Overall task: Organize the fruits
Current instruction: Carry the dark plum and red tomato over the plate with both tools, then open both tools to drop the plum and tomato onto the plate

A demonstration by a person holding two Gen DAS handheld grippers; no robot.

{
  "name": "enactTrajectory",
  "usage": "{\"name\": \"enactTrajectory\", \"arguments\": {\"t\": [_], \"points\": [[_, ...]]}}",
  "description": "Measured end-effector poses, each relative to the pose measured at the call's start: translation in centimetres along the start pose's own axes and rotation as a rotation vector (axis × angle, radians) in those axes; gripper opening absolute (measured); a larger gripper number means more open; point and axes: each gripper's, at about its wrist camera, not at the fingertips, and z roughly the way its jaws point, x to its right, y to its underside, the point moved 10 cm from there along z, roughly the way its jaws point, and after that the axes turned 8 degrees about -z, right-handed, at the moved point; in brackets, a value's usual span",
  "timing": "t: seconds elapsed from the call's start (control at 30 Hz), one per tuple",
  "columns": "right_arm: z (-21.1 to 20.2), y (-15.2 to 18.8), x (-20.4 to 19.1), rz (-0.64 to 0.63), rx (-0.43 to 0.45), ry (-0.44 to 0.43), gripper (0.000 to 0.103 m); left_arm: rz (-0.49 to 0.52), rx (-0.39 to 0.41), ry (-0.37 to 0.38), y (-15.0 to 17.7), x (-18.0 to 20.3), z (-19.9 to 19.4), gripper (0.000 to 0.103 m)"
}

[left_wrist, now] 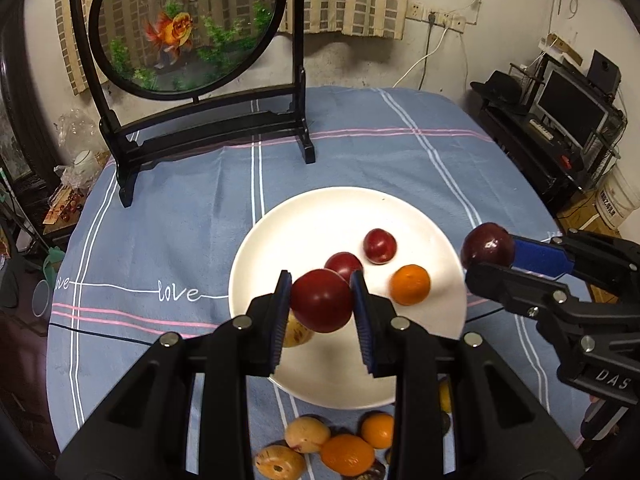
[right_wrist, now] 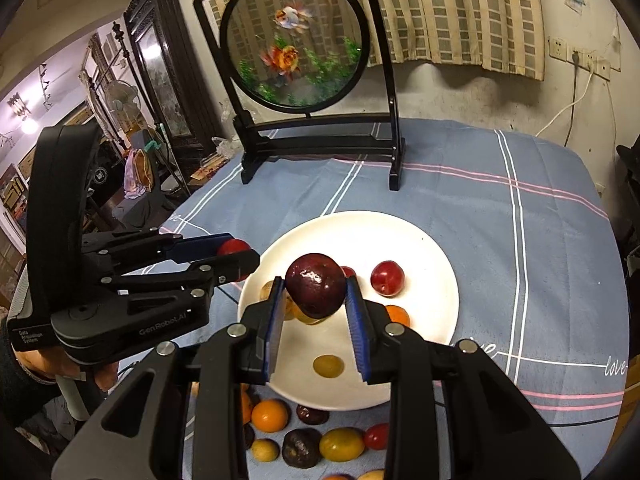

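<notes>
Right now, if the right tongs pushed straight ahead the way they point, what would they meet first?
Probably the white plate, near the small red fruit lying there. The right tongs already carry a dark plum; depth is unclear.

Open white plate (left_wrist: 304, 224) far half, bare cloth (left_wrist: 360, 152) beyond, framed goldfish screen (left_wrist: 188, 28) seemingly well back.

We count two grippers, the left gripper (left_wrist: 321, 286) and the right gripper (right_wrist: 316, 294), each clamping one plum: a red plum (left_wrist: 321, 300) and a dark plum (right_wrist: 316, 290). One white plate (left_wrist: 320, 216) carries two more red plums and one orange
</notes>
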Motion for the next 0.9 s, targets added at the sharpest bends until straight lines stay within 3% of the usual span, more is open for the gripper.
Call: {"name": "enactTrajectory", "arguments": {"t": [0.9], "points": [[4.2, 0.4, 1.4, -0.007, -0.077, 0.0, 0.031, 0.011, -0.079, -0.039, -0.2, -0.7, 5.0, 0.031]]}}
